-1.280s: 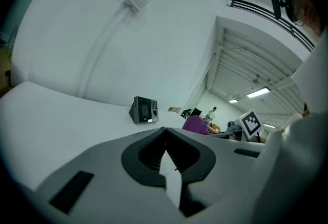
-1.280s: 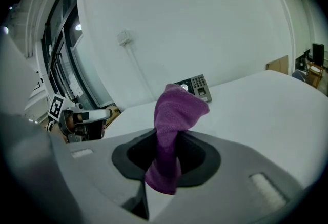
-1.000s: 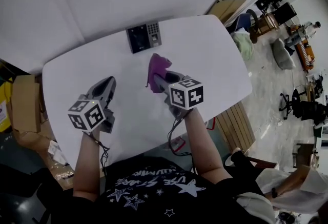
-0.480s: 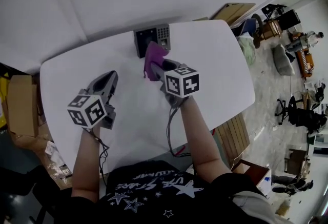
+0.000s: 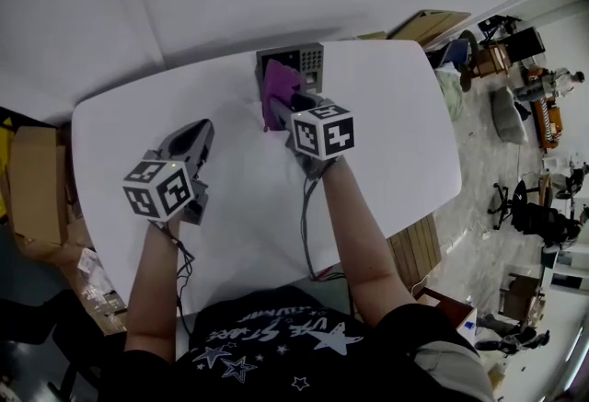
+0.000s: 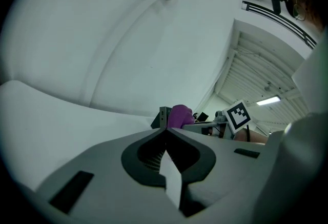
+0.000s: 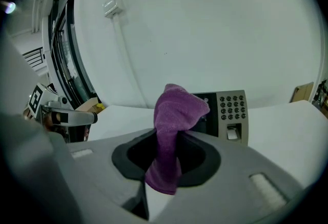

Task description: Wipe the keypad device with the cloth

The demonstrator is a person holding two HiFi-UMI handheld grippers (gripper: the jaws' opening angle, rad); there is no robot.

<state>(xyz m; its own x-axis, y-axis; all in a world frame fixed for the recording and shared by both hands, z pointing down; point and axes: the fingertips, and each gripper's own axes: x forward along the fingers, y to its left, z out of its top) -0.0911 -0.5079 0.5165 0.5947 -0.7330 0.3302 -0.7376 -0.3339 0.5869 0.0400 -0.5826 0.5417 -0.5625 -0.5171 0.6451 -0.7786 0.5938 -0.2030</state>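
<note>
Right hand-held gripper (image 7: 171,138) pinches a crumpled purple cloth (image 7: 177,110), raised before the dark screen of the grey keypad device (image 7: 233,115) at the white desk's (image 5: 386,133) far edge. Left hand-held gripper (image 6: 166,133), jaws together and empty, is held toward the desk's left edge.

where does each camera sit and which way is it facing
Head view: on the person's head, looking steeply down at the table; both forearms, left gripper and right gripper show.
Left gripper view: on the left gripper, along its shut jaws across the table toward the wall.
Right gripper view: on the right gripper, along jaws clamping the cloth, facing the keypad device.
Shared: all three show the cloth.
</note>
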